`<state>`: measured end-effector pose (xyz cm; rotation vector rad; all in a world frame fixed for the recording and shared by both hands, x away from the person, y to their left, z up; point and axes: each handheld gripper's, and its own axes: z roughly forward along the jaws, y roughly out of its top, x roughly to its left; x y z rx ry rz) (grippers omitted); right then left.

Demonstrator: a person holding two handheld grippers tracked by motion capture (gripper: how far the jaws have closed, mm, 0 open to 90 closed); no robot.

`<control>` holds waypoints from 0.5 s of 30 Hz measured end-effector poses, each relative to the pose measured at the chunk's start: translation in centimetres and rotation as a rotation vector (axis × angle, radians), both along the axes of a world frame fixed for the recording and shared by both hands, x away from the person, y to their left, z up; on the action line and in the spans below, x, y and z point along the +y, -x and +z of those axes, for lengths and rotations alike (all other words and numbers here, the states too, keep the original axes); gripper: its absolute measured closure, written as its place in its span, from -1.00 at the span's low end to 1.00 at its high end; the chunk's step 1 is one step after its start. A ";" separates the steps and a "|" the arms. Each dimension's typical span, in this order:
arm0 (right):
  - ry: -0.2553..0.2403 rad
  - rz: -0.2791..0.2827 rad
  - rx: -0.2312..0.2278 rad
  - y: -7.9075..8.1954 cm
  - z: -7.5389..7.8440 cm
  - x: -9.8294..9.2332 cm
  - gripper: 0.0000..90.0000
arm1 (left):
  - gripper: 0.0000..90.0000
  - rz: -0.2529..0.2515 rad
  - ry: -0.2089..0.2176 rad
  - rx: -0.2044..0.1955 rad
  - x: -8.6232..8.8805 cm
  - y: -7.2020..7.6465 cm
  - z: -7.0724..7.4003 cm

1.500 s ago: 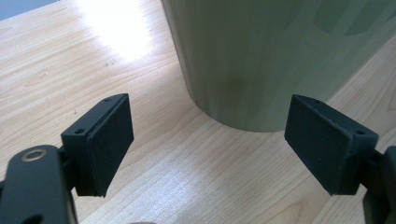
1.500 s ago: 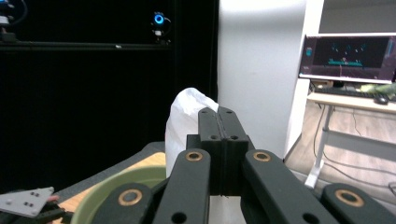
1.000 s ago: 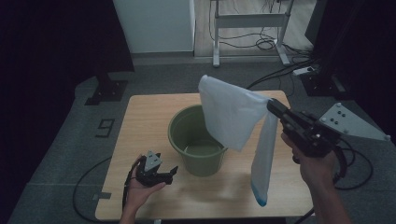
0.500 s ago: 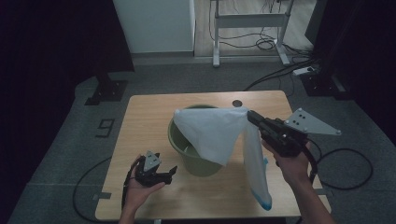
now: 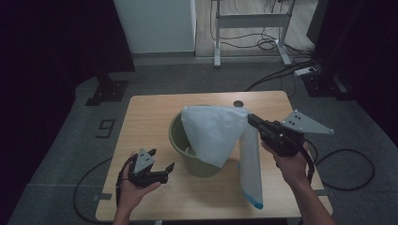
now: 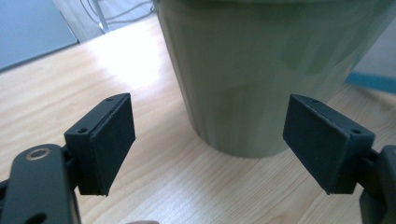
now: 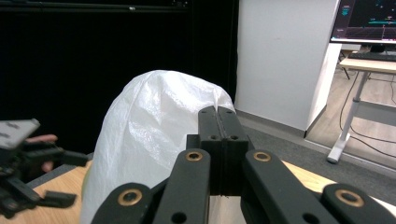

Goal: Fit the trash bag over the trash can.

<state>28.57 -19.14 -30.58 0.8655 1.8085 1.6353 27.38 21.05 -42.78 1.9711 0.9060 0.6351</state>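
Observation:
A green bucket [image 5: 180, 140] stands upright in the middle of the wooden table [image 5: 150, 108]. A white woven bag [image 5: 213, 136] with a blue bottom edge drapes over the bucket's right rim, one part hanging down to the tabletop. My right gripper [image 5: 250, 118] is shut on the bag's upper edge just right of the bucket; in the right gripper view the bag [image 7: 144, 135] bulges ahead of the closed jaws. My left gripper [image 5: 159, 161] lies low at the bucket's front left, open and empty, facing the bucket wall [image 6: 261, 70].
A small dark disc [image 5: 239, 103] lies at the table's far edge. Cables trail off both sides of the table onto the grey floor. A white cabinet [image 5: 155, 23] and a desk frame [image 5: 251, 23] stand behind the table.
My right gripper has carried the bag down and to the left, so it now drapes over the bucket. The left gripper has stayed in place.

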 end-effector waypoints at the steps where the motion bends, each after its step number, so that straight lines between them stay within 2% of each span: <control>1: 0.001 0.000 0.003 -0.1 -0.1 0.0 0.99 | -0.63 -0.004 0.004 -0.004 0.0 0.1 0.4; 7: 0.005 0.006 0.026 -0.5 -0.8 0.2 0.99 | -0.63 -0.030 -0.012 -0.027 -0.3 0.4 2.7; 12: 0.008 0.022 0.028 -0.6 -0.9 0.6 0.99 | -0.62 -0.065 0.036 -0.041 -0.2 0.1 4.7; 15: 0.014 0.029 0.027 -0.6 -0.8 1.0 0.99 | -0.62 -0.079 0.032 -0.048 -0.5 -0.2 5.5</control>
